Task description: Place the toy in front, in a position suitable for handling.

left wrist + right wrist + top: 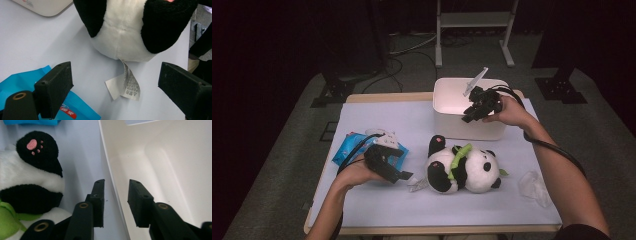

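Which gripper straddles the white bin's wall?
The right gripper: one jaw inside the white bin, one outside its wall. The left gripper faces the panda.

A lab — dark room, floor cables [412, 47] (metal stand [474, 30] behind).

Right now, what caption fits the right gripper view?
Right gripper straddles the white bin's wall, jaws not yet gripping, plush panda alongside.

Your right gripper [473, 114] straddles the bin [452, 125] wall. Panda [462, 167] sits before the bin, packet [346, 147] left of it
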The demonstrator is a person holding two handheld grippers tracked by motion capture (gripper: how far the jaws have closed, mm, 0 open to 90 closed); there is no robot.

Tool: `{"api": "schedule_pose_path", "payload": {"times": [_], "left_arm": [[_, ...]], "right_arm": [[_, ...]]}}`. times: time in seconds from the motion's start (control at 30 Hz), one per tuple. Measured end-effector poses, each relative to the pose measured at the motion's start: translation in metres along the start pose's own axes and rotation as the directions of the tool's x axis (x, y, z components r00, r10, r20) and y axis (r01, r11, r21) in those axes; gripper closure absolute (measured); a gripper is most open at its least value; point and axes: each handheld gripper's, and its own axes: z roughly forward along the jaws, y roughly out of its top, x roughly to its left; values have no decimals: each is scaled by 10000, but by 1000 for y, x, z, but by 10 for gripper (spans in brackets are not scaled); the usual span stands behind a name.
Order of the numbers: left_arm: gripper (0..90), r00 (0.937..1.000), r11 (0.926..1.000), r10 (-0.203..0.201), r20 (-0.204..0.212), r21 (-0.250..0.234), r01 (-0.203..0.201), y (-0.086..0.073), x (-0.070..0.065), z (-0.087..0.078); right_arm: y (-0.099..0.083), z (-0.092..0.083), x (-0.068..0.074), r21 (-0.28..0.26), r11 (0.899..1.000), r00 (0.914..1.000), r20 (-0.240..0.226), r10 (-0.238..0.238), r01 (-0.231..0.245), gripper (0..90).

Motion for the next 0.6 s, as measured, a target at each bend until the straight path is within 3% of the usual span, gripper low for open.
{"api": "schedule_pose_path", "payload": {"times": [0.3, 0.6], "left_arm": [[114, 9999, 9999, -67, 86, 110, 66, -3, 0, 0], [114, 9999, 9998, -100, 72, 160, 99, -3, 1, 0]], "right_arm": [[1, 5, 2, 33, 9999, 9999, -41, -105, 105, 800], [0, 3, 3, -101, 9999, 9995, -306, -122, 119, 832]]}}
